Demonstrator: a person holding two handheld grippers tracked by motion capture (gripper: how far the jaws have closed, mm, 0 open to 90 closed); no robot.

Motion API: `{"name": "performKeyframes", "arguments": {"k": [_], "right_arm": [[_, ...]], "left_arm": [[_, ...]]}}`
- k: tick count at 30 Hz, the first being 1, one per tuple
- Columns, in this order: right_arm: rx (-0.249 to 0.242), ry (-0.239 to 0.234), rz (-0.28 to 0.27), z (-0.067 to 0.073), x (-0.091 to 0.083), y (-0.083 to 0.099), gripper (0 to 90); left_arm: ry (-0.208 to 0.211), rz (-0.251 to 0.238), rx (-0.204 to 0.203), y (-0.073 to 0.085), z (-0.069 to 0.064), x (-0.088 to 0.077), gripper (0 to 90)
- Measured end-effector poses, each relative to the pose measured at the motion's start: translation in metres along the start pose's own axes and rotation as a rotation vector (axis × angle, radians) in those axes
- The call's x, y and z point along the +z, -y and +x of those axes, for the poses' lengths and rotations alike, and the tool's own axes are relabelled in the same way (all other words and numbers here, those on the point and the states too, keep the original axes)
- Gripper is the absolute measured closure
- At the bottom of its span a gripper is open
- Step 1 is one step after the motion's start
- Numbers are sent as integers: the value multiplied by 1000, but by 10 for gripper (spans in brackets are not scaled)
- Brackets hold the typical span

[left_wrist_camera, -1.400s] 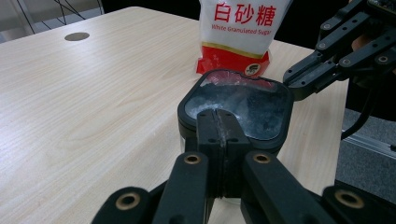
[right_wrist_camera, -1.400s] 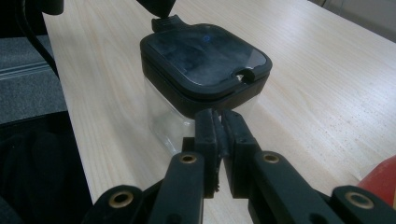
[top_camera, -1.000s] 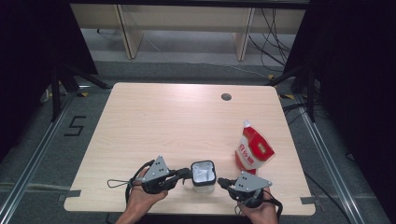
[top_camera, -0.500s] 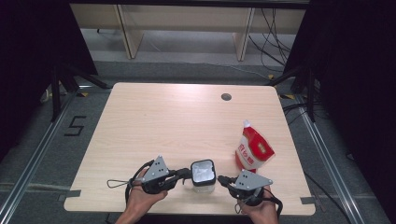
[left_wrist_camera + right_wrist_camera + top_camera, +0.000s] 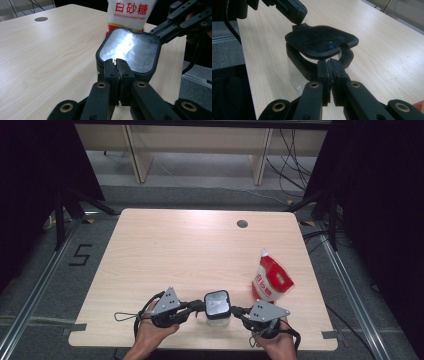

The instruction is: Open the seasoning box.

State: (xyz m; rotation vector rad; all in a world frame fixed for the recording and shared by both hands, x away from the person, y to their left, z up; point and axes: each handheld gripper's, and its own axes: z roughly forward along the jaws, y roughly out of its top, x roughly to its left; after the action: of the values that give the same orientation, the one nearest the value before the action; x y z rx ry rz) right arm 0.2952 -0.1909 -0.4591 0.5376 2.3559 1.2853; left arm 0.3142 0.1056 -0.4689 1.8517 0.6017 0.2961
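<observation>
Both sets of jaws are pinched tight right now. The left gripper has its tips closed on the left edge of the black lid, and in the left gripper view they seem to nip the rim itself, though glare on the lid makes it hard to be sure. The right gripper comes in from the opposite side; in the right gripper view its jaws are closed against the black collar under the lid, where the lid looks lifted and tilted off the clear jar. So the jar sits dead between the two hands at the near edge of the tabletop, jaws meeting it from left and right along one line, neither hand really nearer than the other. My guess is the lid gets pried up next, which depends on the right side holding the jar steady. The bag of white sugar stands just beyond on the right, apart from the jar.
</observation>
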Motion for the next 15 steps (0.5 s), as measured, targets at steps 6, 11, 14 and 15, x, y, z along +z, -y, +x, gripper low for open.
{"name": "performKeyframes", "arguments": {"k": [6, 11, 14, 15], "right_arm": [[6, -3, -16, -1, 1, -4, 875], [-5, -1, -18, -1, 0, -8, 875], [-10, 1, -26, -1, 0, -10, 875], [-10, 1, -26, -1, 0, -10, 875]], "left_arm": [[46, -11, 19, -1, 3, -6, 658], [43, 24, 33, 6, 1, -5, 524], [45, 71, 43, 13, 1, 1, 468], [43, 87, 44, 15, 0, 3, 468]]}}
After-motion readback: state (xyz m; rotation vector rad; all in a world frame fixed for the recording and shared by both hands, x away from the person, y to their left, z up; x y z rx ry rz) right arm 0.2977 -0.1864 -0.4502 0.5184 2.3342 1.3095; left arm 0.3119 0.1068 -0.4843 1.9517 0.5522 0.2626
